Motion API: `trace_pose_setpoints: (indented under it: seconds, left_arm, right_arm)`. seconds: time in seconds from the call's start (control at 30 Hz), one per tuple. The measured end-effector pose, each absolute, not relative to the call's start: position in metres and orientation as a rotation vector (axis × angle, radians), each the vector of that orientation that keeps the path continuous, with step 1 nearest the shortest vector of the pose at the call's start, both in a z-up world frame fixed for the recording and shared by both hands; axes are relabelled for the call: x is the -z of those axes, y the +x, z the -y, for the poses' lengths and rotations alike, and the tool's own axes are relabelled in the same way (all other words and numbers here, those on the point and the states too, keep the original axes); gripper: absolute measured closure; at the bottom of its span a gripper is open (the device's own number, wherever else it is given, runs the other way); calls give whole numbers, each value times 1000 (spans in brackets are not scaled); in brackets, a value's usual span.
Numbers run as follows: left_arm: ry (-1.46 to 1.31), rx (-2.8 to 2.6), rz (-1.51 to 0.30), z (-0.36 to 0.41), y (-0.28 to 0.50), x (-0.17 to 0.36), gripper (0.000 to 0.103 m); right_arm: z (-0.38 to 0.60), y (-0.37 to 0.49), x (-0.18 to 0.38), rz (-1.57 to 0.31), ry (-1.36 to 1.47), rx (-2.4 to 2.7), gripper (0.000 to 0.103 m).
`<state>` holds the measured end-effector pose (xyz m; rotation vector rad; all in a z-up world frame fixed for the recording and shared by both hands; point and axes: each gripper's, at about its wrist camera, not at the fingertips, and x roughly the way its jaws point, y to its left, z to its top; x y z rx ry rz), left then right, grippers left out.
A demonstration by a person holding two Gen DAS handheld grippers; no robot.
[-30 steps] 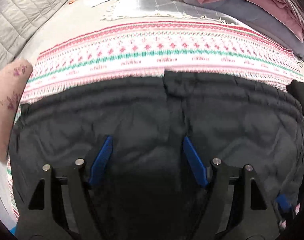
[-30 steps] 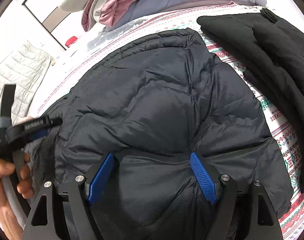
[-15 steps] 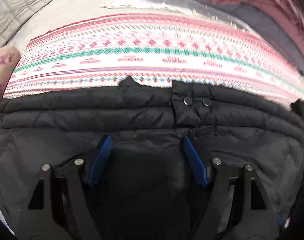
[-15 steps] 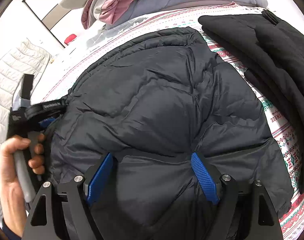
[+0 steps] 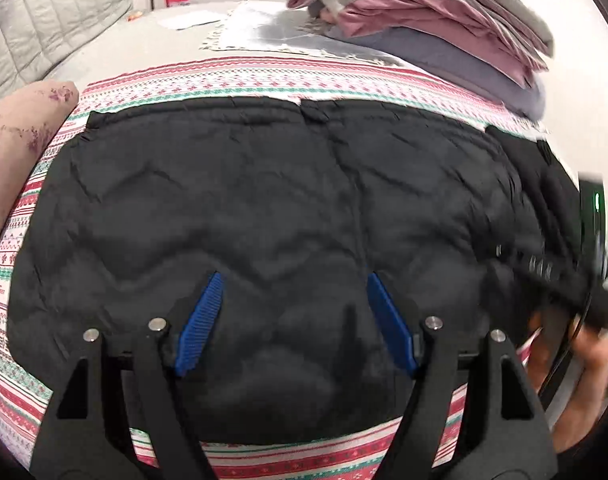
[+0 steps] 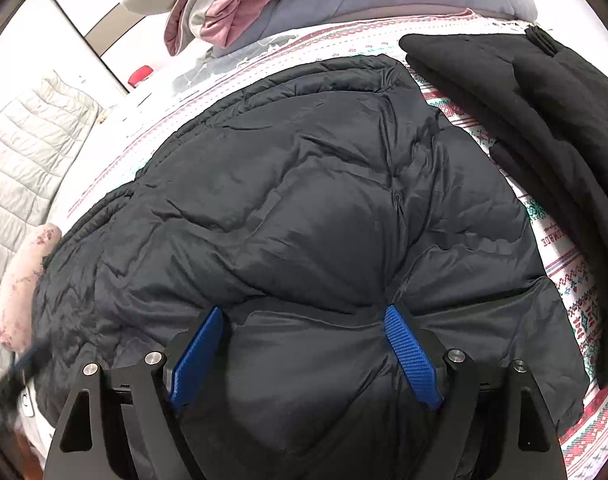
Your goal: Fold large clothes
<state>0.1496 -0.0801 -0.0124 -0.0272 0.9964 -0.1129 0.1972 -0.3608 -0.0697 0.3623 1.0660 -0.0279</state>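
Note:
A black quilted puffer jacket (image 5: 264, 208) lies folded into a broad block on the patterned bedspread (image 5: 232, 80). My left gripper (image 5: 294, 276) hovers open over the jacket's near half, nothing between its blue pads (image 5: 202, 320). In the right wrist view the jacket (image 6: 304, 200) fills the middle. My right gripper (image 6: 302, 310) is open, its pads (image 6: 411, 356) resting on either side of a puffed seam near the jacket's front edge. The right gripper (image 5: 575, 280) also shows blurred in a hand at the left view's right edge.
A second folded black garment (image 6: 523, 92) lies right of the jacket. Stacked pink and grey bedding (image 5: 423, 24) sits at the far side. A pale floral pillow (image 5: 16, 148) lies at the left, grey quilted padding (image 5: 44, 20) behind it.
My left gripper has swung back from the jacket's far collar edge, so the whole jacket now shows. In the right view it dropped from the left edge to the bottom corner. The right gripper stayed.

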Motion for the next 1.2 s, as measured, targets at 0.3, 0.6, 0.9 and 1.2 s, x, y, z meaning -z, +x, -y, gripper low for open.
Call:
trace_pose_setpoints:
  seconds: [0.3, 0.6, 0.9, 1.2]
  left_arm:
    - [97, 85, -1029, 95, 157, 49, 28]
    - [81, 97, -1027, 93, 155, 51, 28]
    - [80, 100, -1030, 95, 154, 52, 28]
    - [76, 112, -1032, 93, 154, 53, 27]
  right_arm:
    - [366, 182, 61, -1009, 393, 1, 15]
    - [441, 126, 47, -902, 734, 118, 15]
    - [478, 53, 71, -856, 1026, 355, 15]
    - [460, 80, 104, -863, 1250, 132, 15]
